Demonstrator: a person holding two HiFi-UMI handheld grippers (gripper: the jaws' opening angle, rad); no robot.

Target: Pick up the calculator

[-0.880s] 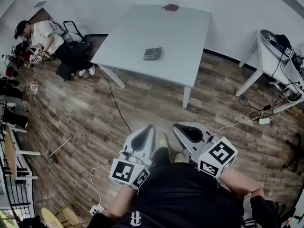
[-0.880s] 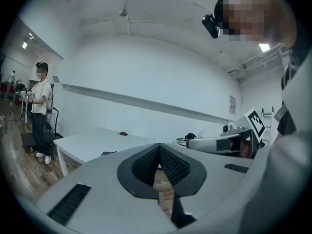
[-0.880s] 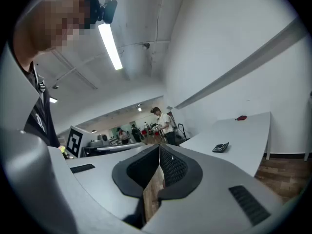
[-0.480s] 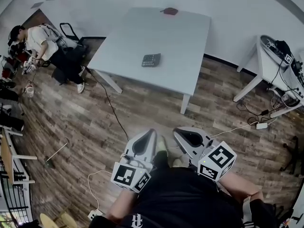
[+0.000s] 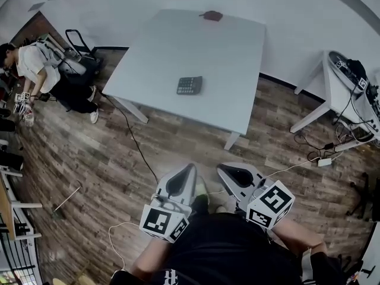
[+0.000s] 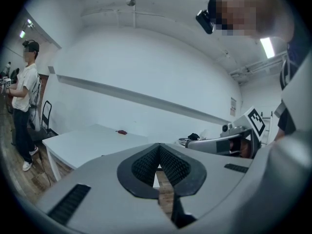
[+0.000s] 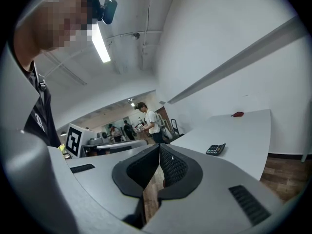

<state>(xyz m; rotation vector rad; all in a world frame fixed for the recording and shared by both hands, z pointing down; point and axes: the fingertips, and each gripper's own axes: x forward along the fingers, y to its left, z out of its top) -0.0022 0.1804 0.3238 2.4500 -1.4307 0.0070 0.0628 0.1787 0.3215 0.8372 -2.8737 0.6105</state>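
One calculator (image 5: 189, 85) lies flat near the middle of the white table (image 5: 166, 46), well ahead of both tongs, which are held close to the person's body. The left gripper (image 5: 191, 167) and the right gripper (image 5: 219, 165) each have their jaws closed together on nothing. One small dark-red object (image 5: 212, 15) sits at the table's far edge.

A pale bench (image 5: 237, 70) stands on a wood-plank floor (image 5: 119, 153), with a small dark red object (image 5: 212, 15) near its far edge. At left a person (image 5: 32, 64) stands beside a black chair (image 5: 76, 40). At right is a cluttered second bench (image 5: 337, 83), with cables (image 5: 309, 140) beneath it.
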